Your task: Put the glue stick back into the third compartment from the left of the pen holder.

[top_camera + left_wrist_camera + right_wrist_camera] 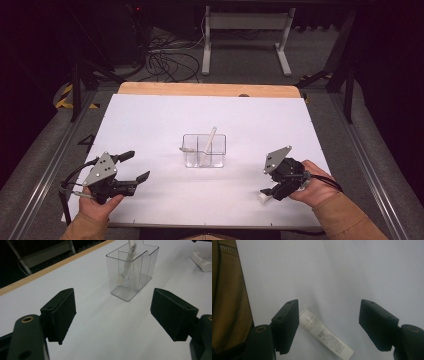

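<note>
A clear plastic divided box (204, 150) (132, 270) stands at the middle of the white table, with a white toothbrush (209, 141) (127, 261) leaning inside it. My left gripper (134, 166) (113, 315) is at the front left, open, nothing between its jaws, pointing toward the box. My right gripper (267, 192) (328, 325) is at the front right, open, tipped down over a small white tube (263, 198) (324, 335) that lies flat on the table between its jaws, close to the left jaw. The same tube (202, 262) appears at the far right of the left gripper view.
The white table top (150, 120) has a wooden strip (207, 89) along its far edge. A brown sleeve (227, 302) is at the left of the right gripper view. Beyond the table are a white stand's legs (245, 40) and cables (170, 62) on the floor.
</note>
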{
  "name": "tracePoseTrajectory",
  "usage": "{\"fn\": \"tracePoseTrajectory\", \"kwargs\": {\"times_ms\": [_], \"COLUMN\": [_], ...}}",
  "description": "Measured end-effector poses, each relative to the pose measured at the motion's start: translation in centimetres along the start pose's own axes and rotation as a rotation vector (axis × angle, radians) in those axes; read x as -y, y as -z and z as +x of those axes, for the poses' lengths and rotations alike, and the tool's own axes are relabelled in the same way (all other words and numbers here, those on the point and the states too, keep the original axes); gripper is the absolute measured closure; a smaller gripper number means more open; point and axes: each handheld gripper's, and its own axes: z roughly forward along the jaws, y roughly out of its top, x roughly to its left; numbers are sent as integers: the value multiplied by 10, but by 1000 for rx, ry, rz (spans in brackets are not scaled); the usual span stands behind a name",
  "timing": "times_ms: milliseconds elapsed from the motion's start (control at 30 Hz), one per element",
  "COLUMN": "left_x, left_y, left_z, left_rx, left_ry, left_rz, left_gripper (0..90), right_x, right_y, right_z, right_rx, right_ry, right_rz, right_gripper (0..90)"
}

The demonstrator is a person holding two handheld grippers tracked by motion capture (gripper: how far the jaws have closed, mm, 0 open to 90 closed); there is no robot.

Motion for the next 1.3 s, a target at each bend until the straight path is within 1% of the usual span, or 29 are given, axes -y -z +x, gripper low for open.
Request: {"fn": "tracePoseTrajectory", "kwargs": {"times_ms": [167,233,333,400,533,600,700,733,867,1033,1100,1133,1167,1233,1300], "left_x": [0,0,0,0,0,0,0,0,0,0,0,0,0,0,0], "left_y": [0,0,0,0,-1,-1,0,0,0,0,0,0,0,0,0], "left_z": [0,0,0,0,0,0,0,0,0,0,0,0,0,0,0], "left_rx": [1,1,0,0,5,5,3,3,4,2,2,3,4,4,3], "left_ry": [0,-1,0,1,-3,-4,-2,0,1,0,1,0,1,1,1], "left_rz": [0,0,0,0,2,1,0,1,2,1,1,1,2,2,3], "left_gripper": [213,213,213,213,212,212,212,212,212,212,212,212,212,212,212], "right_x": [-2,-2,-1,-1,-1,-1,0,0,3,6,7,8,9,10,11], "right_y": [-3,-3,-3,-3,-5,-6,-7,-7,-11,-17,-20,-20,-21,-22,-23], "right_z": [3,2,1,2,2,0,-1,-1,-2,-1,-1,-1,-2,-2,-2], "right_rx": [-5,-14,-15,-19,-26,-39,-47,-55,-64,-93,-112,-113,-115,-122,-133], "right_ry": [34,39,38,46,75,107,108,116,135,140,149,149,159,163,156], "right_rz": [23,28,25,26,35,37,51,54,72,106,111,115,115,110,117], "right_gripper": [344,344,344,344,368,383,404,411,431,441,447,448,449,454,462]}}
